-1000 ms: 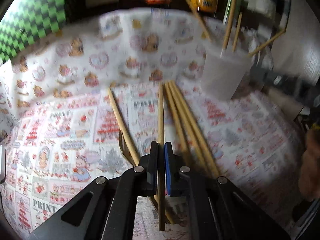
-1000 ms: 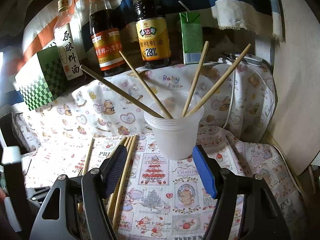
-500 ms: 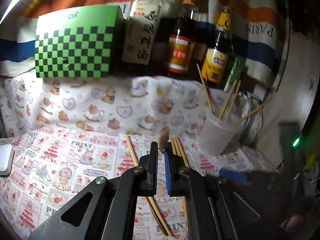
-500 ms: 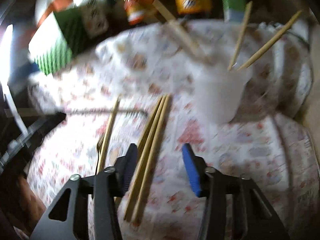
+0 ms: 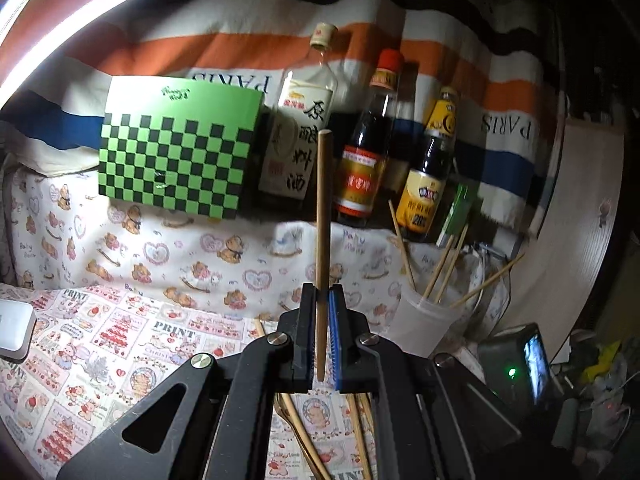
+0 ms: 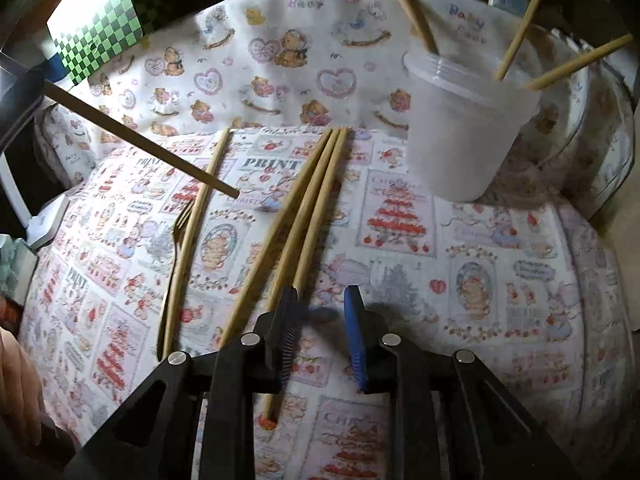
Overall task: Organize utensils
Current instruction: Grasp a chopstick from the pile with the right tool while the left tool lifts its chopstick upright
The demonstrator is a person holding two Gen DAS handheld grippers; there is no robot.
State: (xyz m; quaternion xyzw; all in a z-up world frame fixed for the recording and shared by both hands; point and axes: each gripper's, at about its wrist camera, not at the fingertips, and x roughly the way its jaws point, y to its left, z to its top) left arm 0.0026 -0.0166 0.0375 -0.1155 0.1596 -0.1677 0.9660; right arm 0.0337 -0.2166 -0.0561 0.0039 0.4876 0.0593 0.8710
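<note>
My left gripper (image 5: 322,300) is shut on a wooden chopstick (image 5: 323,216) and holds it upright, lifted off the cloth; the same chopstick shows in the right wrist view (image 6: 140,142), slanting in from the left. A translucent plastic cup (image 5: 426,326) with several chopsticks in it stands to its right, and also shows in the right wrist view (image 6: 468,136). My right gripper (image 6: 320,300) is open and low over the cloth, beside three chopsticks (image 6: 304,208) lying together. Another chopstick (image 6: 196,216) lies over a fork (image 6: 178,240) further left.
Three sauce bottles (image 5: 368,156), a green checkered box (image 5: 176,148) and a small green carton (image 5: 456,212) stand along the back against a striped cloth. A white object (image 5: 14,330) lies at the left edge. A wall panel (image 5: 580,220) is at the right.
My left gripper has lifted the chopstick off the cloth and tilted it upright. My right gripper has left the cup, moved down left toward the three lying chopsticks, and narrowed its opening.
</note>
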